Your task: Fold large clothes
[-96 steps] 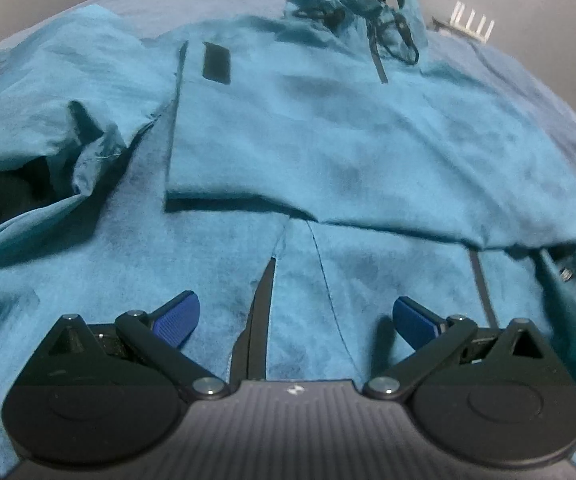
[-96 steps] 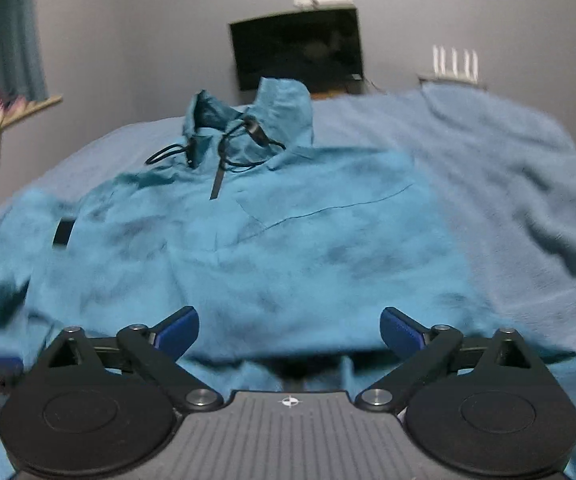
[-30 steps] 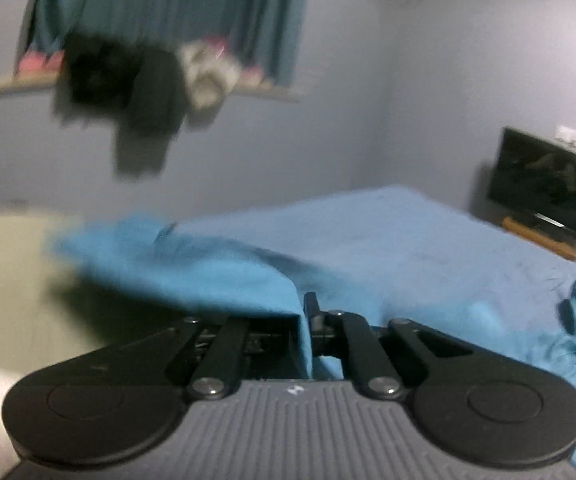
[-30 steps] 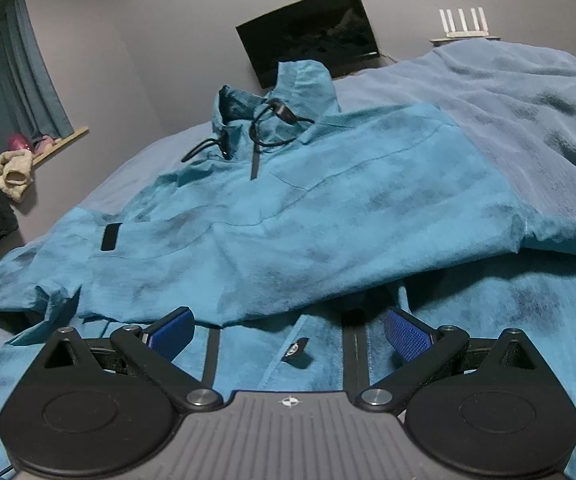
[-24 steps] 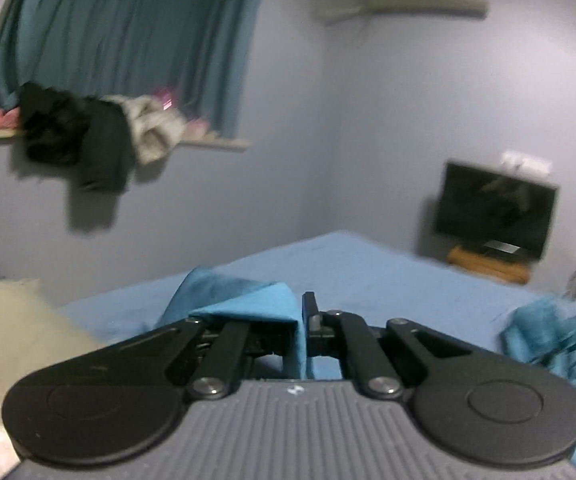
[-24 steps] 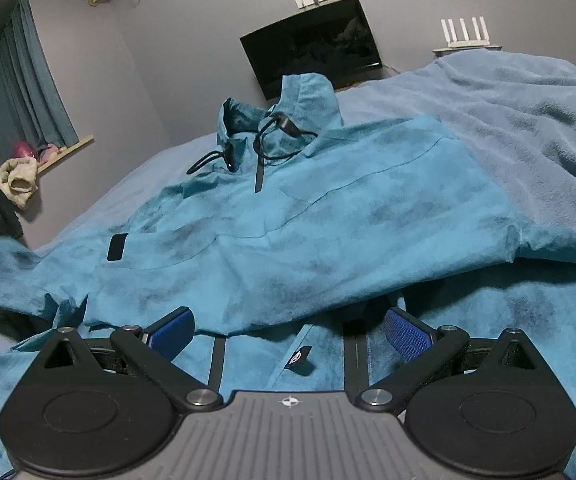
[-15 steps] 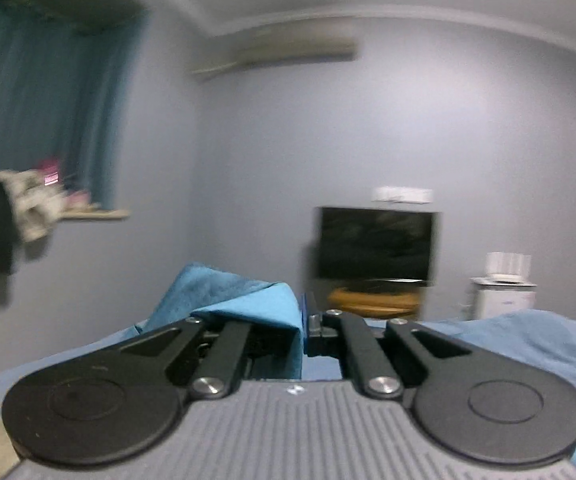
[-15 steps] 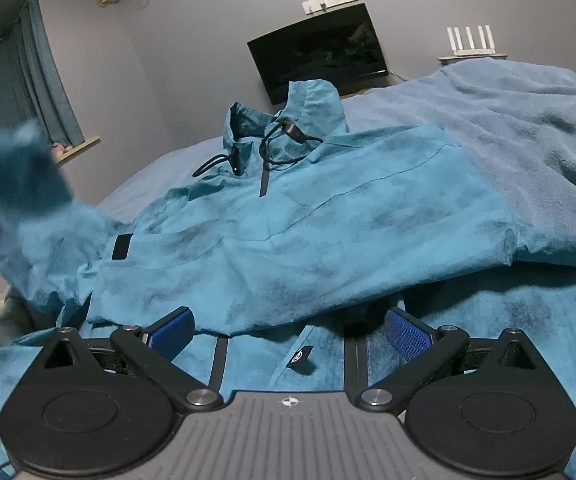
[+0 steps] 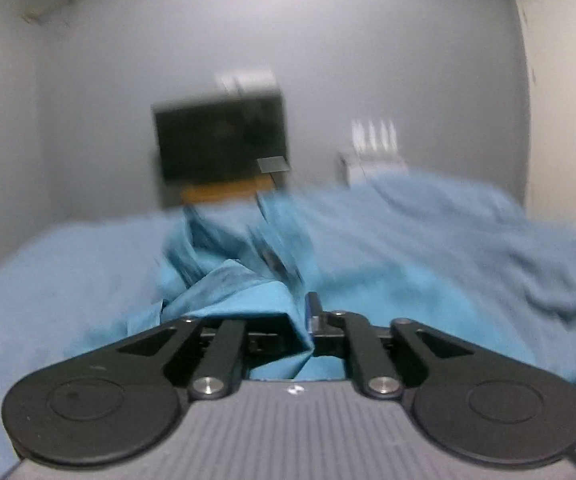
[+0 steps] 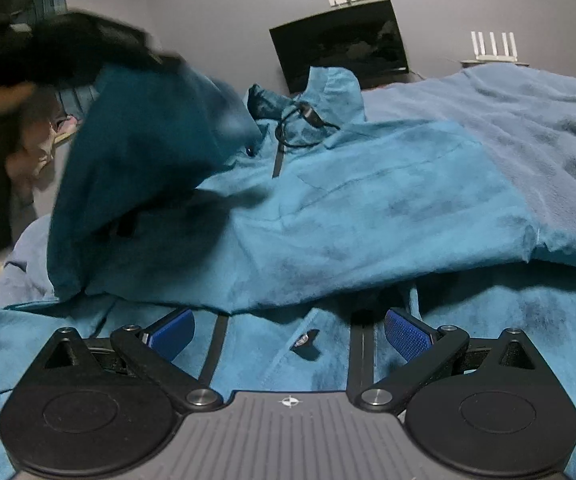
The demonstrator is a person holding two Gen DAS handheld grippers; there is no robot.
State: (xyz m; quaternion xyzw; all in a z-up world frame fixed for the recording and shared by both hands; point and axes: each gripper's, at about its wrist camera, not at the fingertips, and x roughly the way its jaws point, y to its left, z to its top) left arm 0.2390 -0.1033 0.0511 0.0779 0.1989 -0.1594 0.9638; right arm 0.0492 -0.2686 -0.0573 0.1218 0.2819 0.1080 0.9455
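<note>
A large teal hooded jacket (image 10: 368, 208) lies spread on the bed, hood (image 10: 328, 92) toward the far wall. My left gripper (image 9: 306, 316) is shut on the jacket's left sleeve (image 9: 247, 296). In the right wrist view the sleeve (image 10: 139, 168) hangs lifted over the jacket's left side, with the left gripper (image 10: 67, 48) as a dark blur above it. My right gripper (image 10: 288, 332) is open and empty, low over the jacket's lower front between its dark zipper strips.
A blue fleece blanket (image 10: 528, 128) covers the bed on the right. A black TV (image 10: 340, 48) and a white router (image 10: 492, 46) stand at the far wall. Curtains and clothes on a sill (image 10: 63, 128) are at the left.
My left gripper has swung the held sleeve up and rightward, from facing the window to facing the TV, over the jacket body. The right gripper has stayed almost still and open.
</note>
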